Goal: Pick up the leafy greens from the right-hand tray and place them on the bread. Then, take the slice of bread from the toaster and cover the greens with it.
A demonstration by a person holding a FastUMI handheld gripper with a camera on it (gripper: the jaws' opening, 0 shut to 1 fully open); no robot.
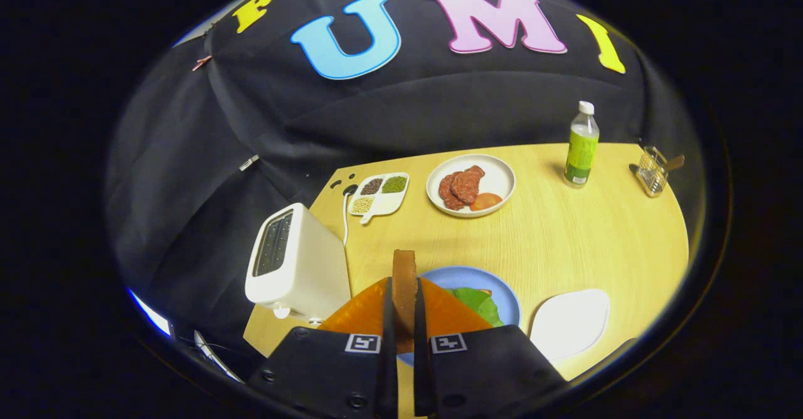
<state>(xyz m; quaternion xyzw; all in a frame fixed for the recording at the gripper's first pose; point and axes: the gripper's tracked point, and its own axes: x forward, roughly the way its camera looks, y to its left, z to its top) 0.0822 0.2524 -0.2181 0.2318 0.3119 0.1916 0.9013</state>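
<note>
A: What is the biggest thing here?

B: The table (564, 243), a pale wood-grain top with a smooth matte face, reaching well beyond the tongs (404, 318). Next in size is the toaster (295, 265), a boxy white shell with rounded corners and a dark slot on top, standing just ahead and to the left of the fingers.

A: And the dishes?

B: A round blue plate (495, 290) lies right behind the fingers, with crinkled leafy greens (477, 303) lying on it. To its right sits a glossy white tray (571, 323) with rounded corners. Far beyond, a round white plate (495, 184) carries dark red meat slices (463, 187) and an orange slice (485, 201). Left of that is a white divided dish (392, 201) with grainy fillings in dark, green and beige.

A: Any writing?

B: The clear bottle (581, 146), far ahead on the right, has a green label and white cap, but the print is too small to read. A small wire holder (652, 171) stands beyond it to the right. Each finger carries a square black-and-white marker.

A: The tongs themselves?

B: Nearly closed, both fingers pressing the flat faces of a brown bread slice (404, 287), held upright on edge between them, above the blue plate.
</note>
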